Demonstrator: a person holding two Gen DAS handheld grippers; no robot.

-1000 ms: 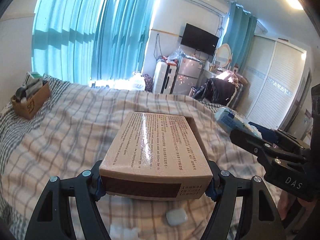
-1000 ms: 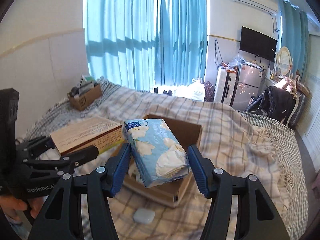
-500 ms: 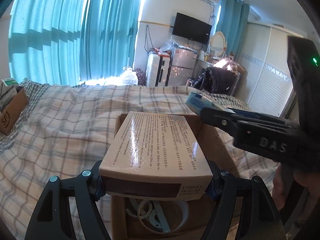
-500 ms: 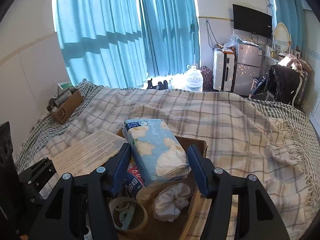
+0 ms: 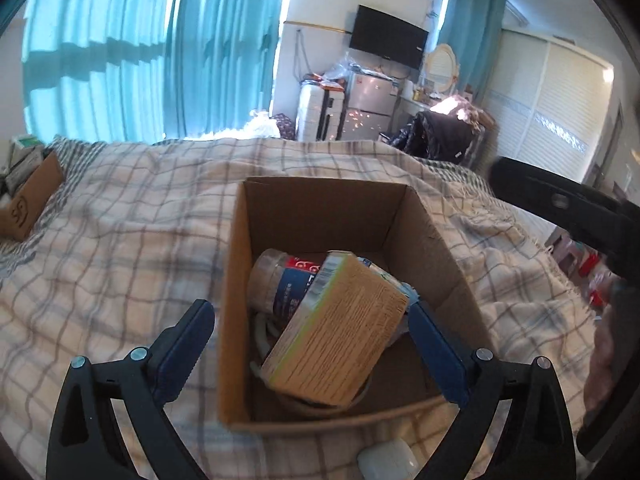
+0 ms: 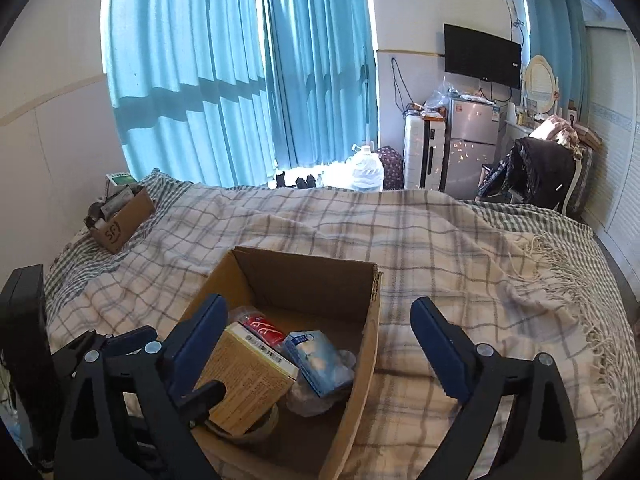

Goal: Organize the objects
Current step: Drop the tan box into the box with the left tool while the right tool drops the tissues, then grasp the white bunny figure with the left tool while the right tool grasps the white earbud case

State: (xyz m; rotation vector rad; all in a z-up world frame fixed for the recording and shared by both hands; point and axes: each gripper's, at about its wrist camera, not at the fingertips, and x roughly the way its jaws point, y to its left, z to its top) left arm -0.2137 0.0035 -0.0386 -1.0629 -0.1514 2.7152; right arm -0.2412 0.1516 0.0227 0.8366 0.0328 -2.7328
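I am hovering both grippers over the open brown cardboard box [image 5: 436, 248] on the plaid bed blanket [image 5: 120, 248], the drop-off step seemingly done: the tan printed carton [image 5: 340, 344] is lying tilted inside against a red-and-blue labelled jar [image 5: 288, 280], the pale blue tissue pack [image 6: 316, 360] beside it. My left gripper [image 5: 308, 348] and right gripper [image 6: 320, 344] are gaping wide, holding nothing. Next, I judge, comes fetching the small white case [image 5: 388, 458] lying just near of the box.

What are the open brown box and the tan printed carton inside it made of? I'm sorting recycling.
Open brown box: corrugated cardboard by the look, matte, raw cut edges. Tan printed carton: probably paperboard; a glossy film wrap is possible, but the pictures leave that open.
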